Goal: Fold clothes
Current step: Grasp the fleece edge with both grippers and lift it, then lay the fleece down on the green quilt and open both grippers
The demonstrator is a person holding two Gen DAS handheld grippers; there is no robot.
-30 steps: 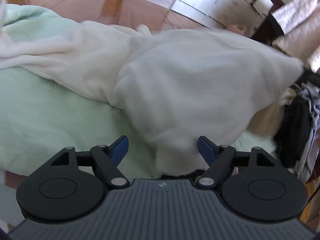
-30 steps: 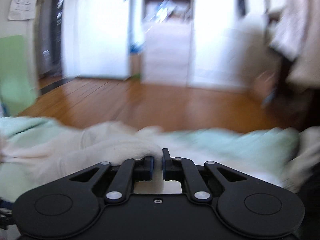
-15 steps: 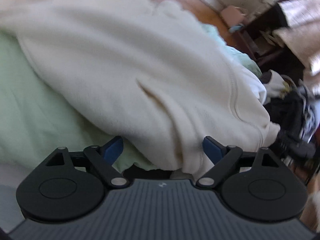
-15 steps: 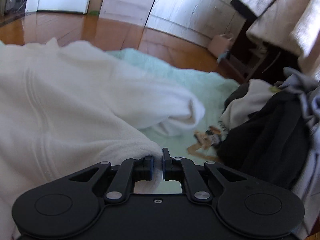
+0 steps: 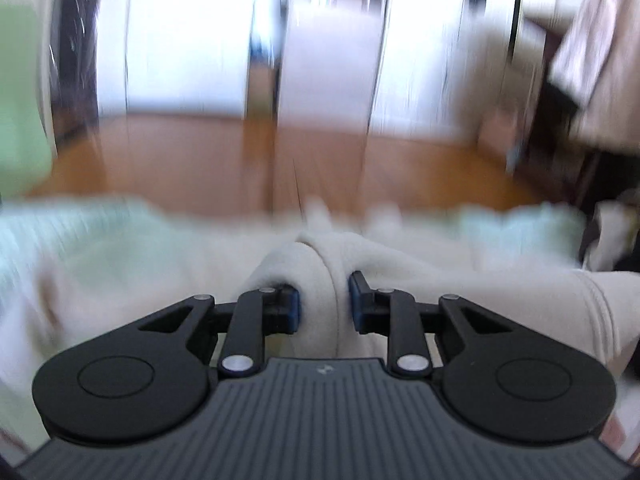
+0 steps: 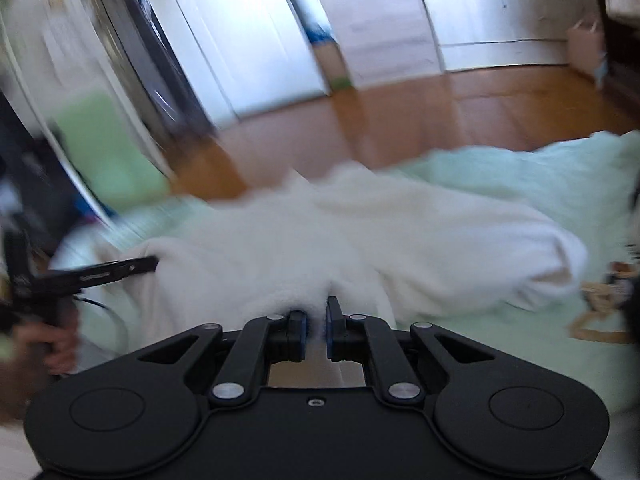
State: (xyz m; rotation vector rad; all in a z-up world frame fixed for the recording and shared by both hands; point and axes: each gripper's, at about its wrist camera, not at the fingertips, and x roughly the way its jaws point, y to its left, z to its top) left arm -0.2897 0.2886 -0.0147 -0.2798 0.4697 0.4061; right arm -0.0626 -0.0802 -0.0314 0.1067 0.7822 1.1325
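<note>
A cream fleece garment (image 6: 400,236) lies spread over a pale green blanket (image 6: 520,168). My right gripper (image 6: 316,316) is shut on a fold of the garment's near edge. In the left wrist view my left gripper (image 5: 323,300) is shut on a thick bunched fold of the cream fleece garment (image 5: 316,272), the blue pads pressing it from both sides. The left gripper's black finger (image 6: 116,270) shows at the left of the right wrist view, touching the garment's left edge, with a hand (image 6: 36,344) holding it. Both views are motion-blurred.
A dark pile of other clothes (image 5: 616,236) sits at the right edge of the blanket. Beyond the blanket (image 5: 100,240) is a wooden floor (image 6: 400,120), white cupboards and doors (image 6: 500,12), and dark furniture (image 5: 560,112) at the right.
My left gripper went from wide open over the garment to shut on a bunched fold, and its view swung up toward the room. The right gripper stayed shut on the fleece and shifted.
</note>
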